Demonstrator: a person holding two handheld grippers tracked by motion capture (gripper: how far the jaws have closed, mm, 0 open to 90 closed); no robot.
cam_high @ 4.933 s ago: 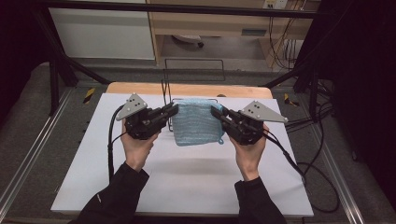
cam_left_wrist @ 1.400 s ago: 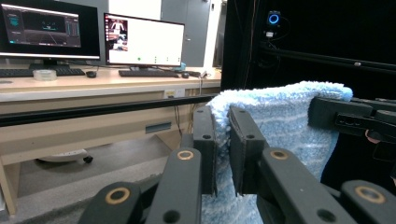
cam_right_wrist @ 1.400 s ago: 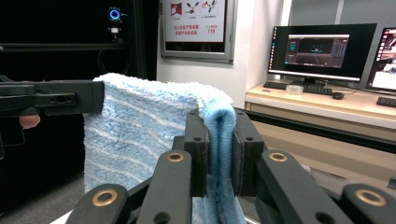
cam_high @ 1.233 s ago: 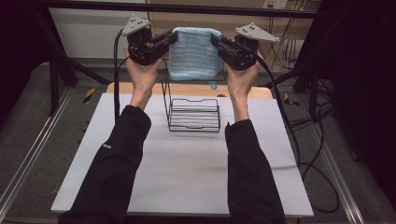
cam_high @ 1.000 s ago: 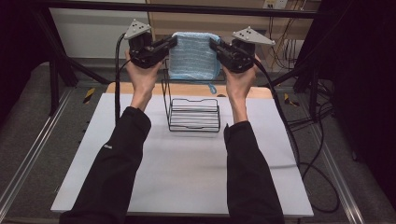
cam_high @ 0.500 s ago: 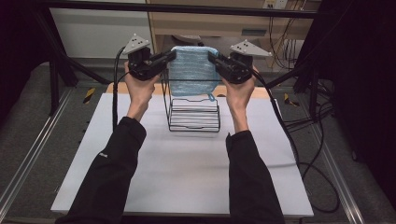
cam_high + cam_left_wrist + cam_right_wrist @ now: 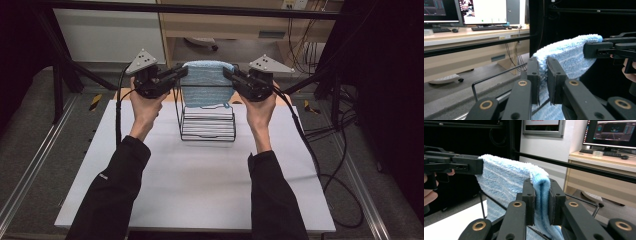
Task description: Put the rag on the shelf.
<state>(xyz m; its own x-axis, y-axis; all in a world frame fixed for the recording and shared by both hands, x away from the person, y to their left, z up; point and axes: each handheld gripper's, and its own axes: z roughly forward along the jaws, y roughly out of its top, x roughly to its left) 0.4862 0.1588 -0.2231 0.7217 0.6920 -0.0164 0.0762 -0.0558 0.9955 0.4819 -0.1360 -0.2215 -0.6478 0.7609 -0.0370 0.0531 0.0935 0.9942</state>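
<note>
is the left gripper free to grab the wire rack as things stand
Probably not: the left gripper is shut on one corner of the blue towel, with the right gripper on the other. The wire rack sits just below, nothing between.

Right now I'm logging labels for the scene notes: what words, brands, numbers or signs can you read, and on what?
None can be read.
Monitor screens behind the desk: windows and text too small and blurred.
Second monitor: interface blurred, no legible words.
Small tag on the desk edge: too small.
Blue towel, wire rack, left tool and right tool: no markings visible.
</note>
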